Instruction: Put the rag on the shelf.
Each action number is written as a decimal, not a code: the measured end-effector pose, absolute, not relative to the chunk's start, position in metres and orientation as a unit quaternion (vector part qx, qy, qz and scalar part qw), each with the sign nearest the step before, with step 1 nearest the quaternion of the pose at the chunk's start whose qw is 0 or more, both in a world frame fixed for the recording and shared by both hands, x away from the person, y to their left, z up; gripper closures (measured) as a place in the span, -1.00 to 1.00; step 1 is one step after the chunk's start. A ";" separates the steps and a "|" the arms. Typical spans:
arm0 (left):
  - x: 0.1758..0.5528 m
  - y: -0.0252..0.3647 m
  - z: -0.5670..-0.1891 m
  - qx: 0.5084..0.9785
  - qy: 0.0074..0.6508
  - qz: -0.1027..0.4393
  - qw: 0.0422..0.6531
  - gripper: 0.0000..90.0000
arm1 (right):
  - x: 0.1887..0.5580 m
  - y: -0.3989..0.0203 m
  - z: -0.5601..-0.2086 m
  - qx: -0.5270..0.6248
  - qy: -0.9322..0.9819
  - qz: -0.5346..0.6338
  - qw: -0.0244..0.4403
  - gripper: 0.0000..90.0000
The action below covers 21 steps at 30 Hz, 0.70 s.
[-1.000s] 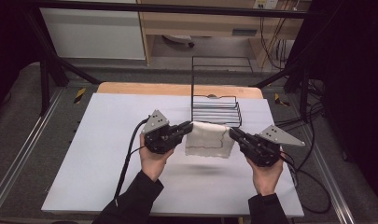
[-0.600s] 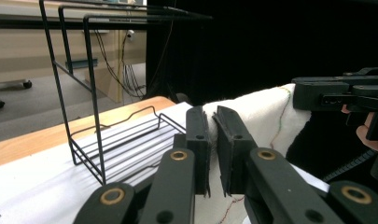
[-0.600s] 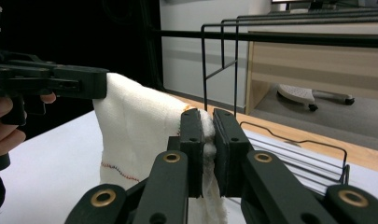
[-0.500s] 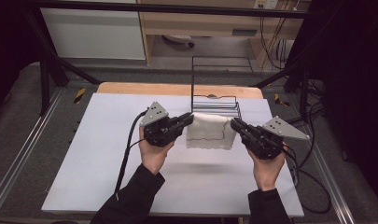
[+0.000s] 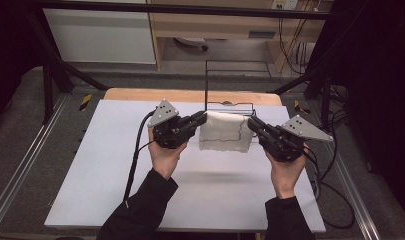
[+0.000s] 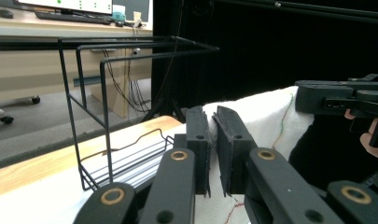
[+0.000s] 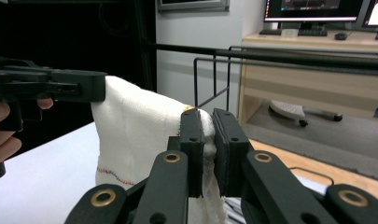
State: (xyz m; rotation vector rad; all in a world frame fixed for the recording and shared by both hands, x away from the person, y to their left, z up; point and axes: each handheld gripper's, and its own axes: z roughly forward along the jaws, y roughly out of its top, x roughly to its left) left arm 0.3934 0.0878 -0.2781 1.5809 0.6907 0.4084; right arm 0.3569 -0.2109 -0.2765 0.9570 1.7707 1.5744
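White cloth (image 5: 225, 132) hangs stretched between the two grippers, above the white table (image 5: 90, 190) and just in front of the black wire rack (image 5: 230, 87). Left gripper (image 5: 202, 119) pinches the cloth's upper left corner, jaws clamped on the fabric; right gripper (image 5: 251, 122) pinches the upper right corner the same way. Top edge runs left-right between the tips, so the long axis lies across the table; the rest drapes straight down, lower hem clear of the tabletop. Coloured stitching along one edge.
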 end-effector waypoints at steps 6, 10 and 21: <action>0.399 0.087 -0.272 0.686 0.302 0.184 0.636 0.86 | 0.361 -0.210 -0.271 0.355 0.658 0.592 0.301 0.85; 0.403 0.086 -0.268 0.681 0.303 0.186 0.640 0.86 | 0.365 -0.210 -0.268 0.354 0.653 0.596 0.304 0.85; 0.417 0.081 -0.250 0.675 0.298 0.196 0.645 0.86 | 0.377 -0.212 -0.253 0.357 0.639 0.604 0.316 0.85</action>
